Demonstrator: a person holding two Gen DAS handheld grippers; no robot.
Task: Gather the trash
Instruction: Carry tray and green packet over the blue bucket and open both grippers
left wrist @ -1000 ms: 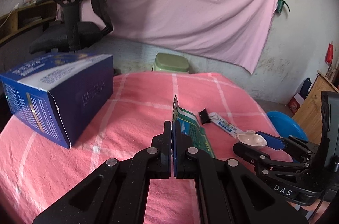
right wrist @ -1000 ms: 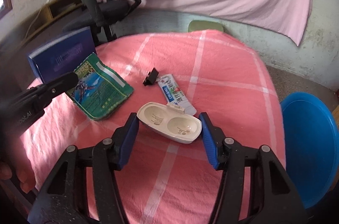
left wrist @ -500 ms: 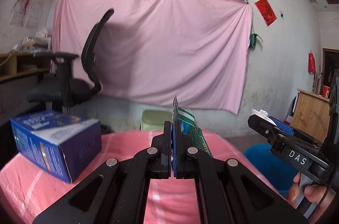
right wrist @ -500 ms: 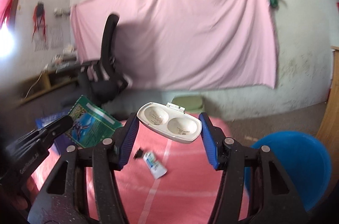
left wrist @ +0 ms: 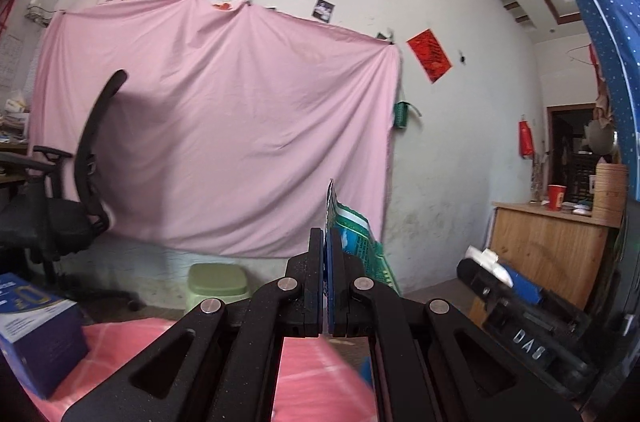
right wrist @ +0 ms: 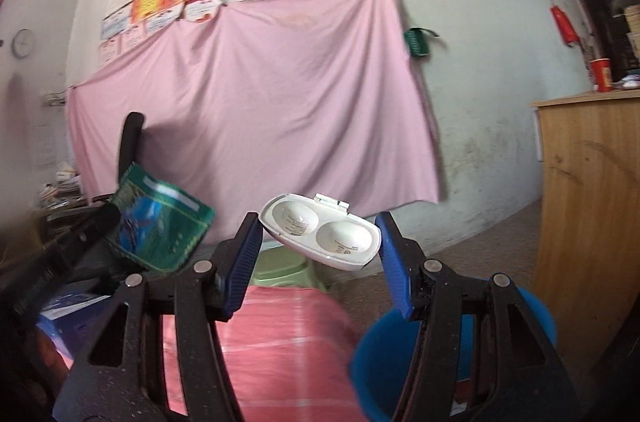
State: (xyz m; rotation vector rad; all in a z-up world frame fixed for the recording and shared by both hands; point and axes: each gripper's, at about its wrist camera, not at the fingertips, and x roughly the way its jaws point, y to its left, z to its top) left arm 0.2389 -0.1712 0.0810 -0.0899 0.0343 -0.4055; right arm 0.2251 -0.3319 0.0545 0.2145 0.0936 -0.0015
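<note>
Soft daylight; strong fisheye bending and dark corners; motion blur on the green wrapper (right wrist: 160,222), lower left.

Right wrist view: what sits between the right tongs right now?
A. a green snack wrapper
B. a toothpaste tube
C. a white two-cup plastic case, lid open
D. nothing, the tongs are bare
C: the white case with two round cups spans the gap between the blue pads of the right tongs, above the blue bin; the green wrapper is in the left tongs instead.
</note>
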